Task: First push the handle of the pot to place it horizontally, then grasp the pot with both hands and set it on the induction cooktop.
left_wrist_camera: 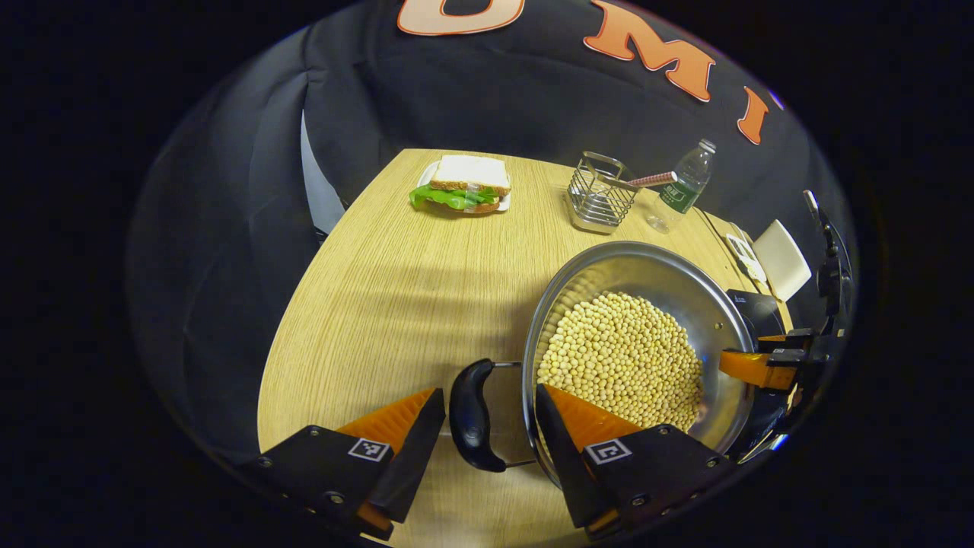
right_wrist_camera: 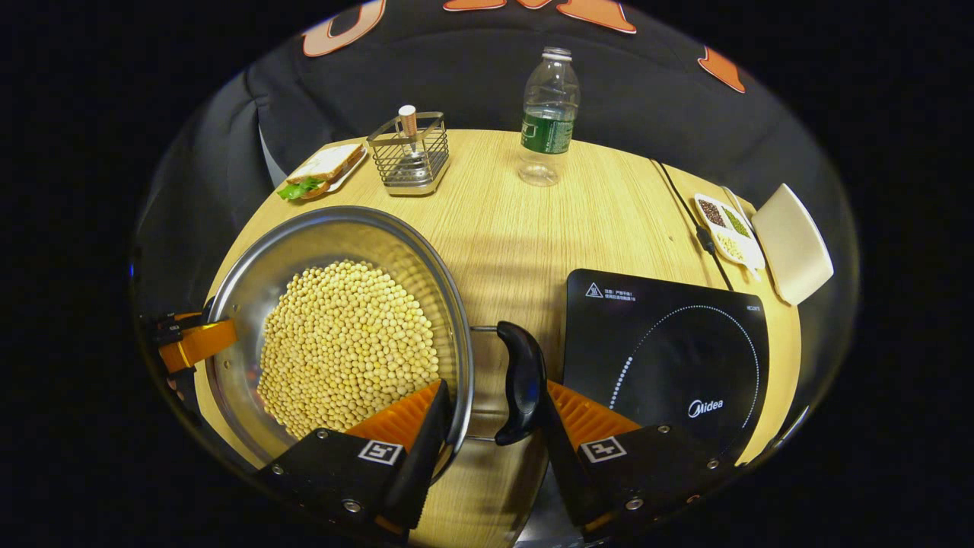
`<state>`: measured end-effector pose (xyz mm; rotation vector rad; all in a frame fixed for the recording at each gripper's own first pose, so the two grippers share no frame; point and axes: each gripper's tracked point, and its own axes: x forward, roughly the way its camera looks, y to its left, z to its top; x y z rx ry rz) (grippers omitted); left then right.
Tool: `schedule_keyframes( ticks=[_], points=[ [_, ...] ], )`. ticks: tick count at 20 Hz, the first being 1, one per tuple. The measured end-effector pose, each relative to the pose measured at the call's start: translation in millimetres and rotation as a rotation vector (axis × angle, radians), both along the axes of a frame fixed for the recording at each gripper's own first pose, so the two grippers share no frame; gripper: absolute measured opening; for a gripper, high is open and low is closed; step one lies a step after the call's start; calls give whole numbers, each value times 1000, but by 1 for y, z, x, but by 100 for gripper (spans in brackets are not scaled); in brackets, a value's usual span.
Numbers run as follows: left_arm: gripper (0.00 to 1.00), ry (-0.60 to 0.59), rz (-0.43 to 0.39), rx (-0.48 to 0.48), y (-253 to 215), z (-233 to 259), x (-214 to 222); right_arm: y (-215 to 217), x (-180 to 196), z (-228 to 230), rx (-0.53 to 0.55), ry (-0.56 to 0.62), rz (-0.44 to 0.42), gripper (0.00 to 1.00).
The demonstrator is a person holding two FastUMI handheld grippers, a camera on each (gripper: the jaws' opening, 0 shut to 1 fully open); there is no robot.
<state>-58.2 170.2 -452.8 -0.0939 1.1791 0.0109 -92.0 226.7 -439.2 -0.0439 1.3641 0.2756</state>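
Both grippers, left gripper (left_wrist_camera: 491,426) and right gripper (right_wrist_camera: 491,426), are straddling, jaws wide and unclosed, the black side handles of the round steel pot of soybeans (right_wrist_camera: 338,335) beside the black induction cooktop (right_wrist_camera: 670,358), readying the two-handed lift

Far end of my wooden table (right_wrist_camera: 533,221): a lettuce sandwich (left_wrist_camera: 464,185), a wire utensil caddy (right_wrist_camera: 411,154) holding one upright tool, a near-empty plastic water bottle (right_wrist_camera: 548,114), a divided dish of grains (right_wrist_camera: 728,230) beside a white lid (right_wrist_camera: 791,243).
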Motion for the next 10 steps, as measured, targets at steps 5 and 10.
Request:
schedule_keyframes(
  ticks=[5, 10],
  points=[
    [79, 23, 43, -19, 1, -4, -8, 11, 1, -14, 28, 58, -41, 70],
    [64, 31, 111, -53, -6, -8, -11, 14, 3, -18, 50, 73, -55, 70]
  ],
)
